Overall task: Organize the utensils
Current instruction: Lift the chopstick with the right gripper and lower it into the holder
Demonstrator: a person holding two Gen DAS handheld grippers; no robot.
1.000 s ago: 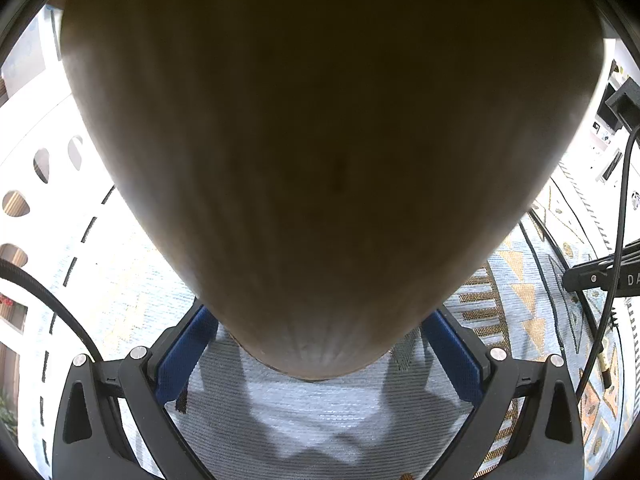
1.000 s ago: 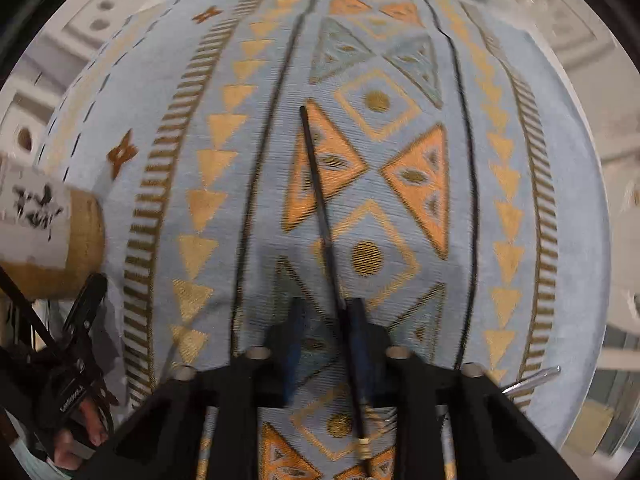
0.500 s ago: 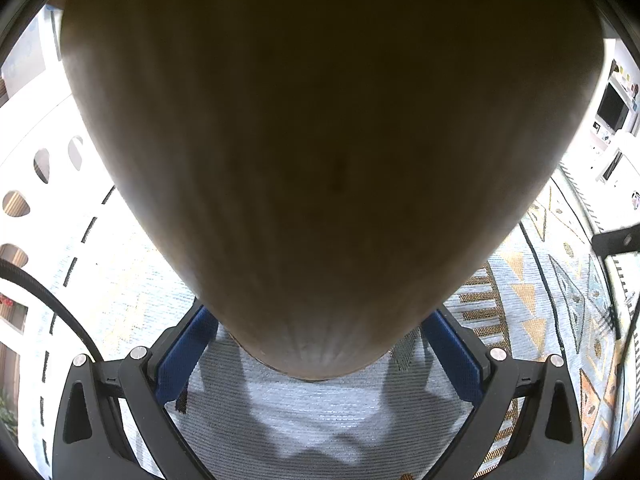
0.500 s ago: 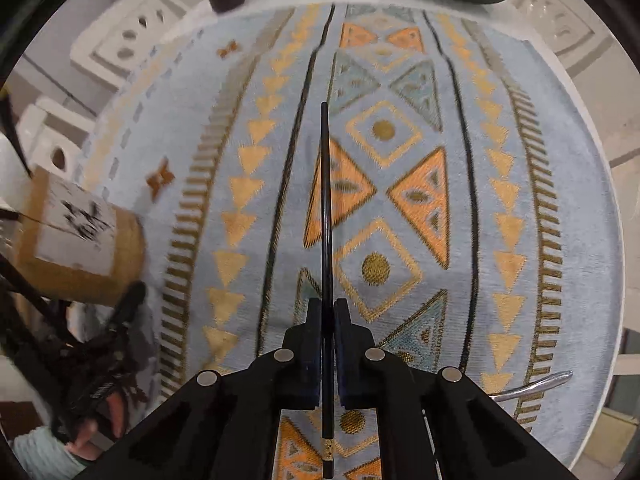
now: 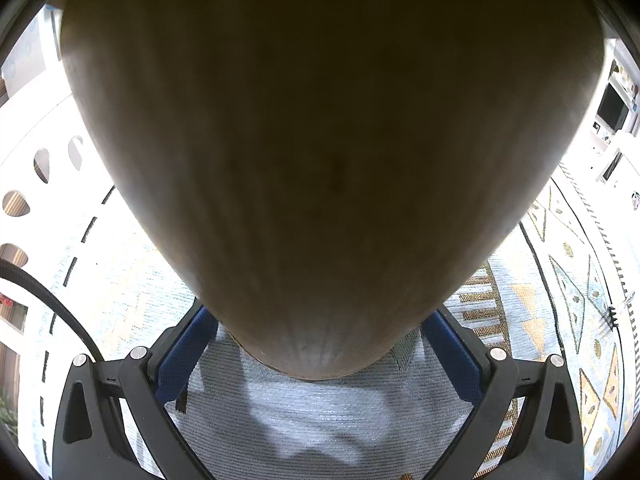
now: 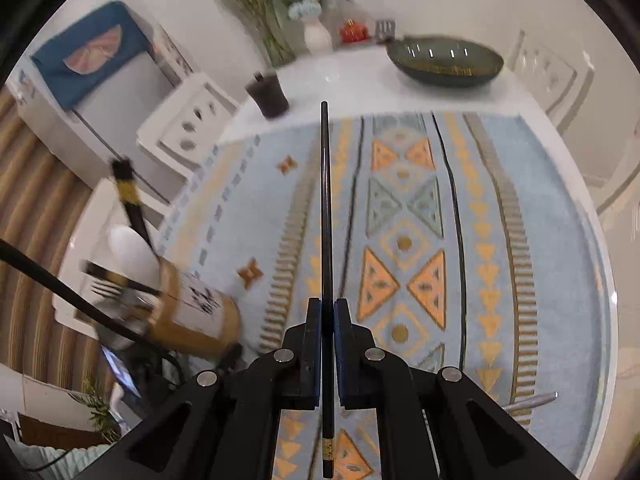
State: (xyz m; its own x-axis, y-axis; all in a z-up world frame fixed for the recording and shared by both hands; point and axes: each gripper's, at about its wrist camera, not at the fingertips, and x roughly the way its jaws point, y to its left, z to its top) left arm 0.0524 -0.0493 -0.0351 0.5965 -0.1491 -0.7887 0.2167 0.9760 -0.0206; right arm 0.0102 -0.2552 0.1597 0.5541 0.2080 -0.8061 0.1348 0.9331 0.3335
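In the left wrist view a wooden utensil holder (image 5: 332, 168) fills most of the frame; my left gripper (image 5: 320, 344) is shut on its base, blue pads on both sides. In the right wrist view the same holder (image 6: 192, 312) stands at the left, tilted, with a fork, a white spoon and a black utensil in it. My right gripper (image 6: 328, 312) is shut on a black chopstick (image 6: 326, 216) and holds it raised above the patterned blue cloth (image 6: 500, 240), pointing away. A silver utensil handle (image 6: 528, 402) lies at the cloth's right front edge.
A dark green oval dish (image 6: 446, 62) and a dark cup (image 6: 268, 94) stand on the white table beyond the cloth. A vase of flowers (image 6: 316, 36) is at the back. White chairs (image 6: 188, 124) stand at the left.
My right gripper shut on the chopstick, lifted it off the cloth and tilted up, so the far table came into view. The left gripper stayed still on the holder.
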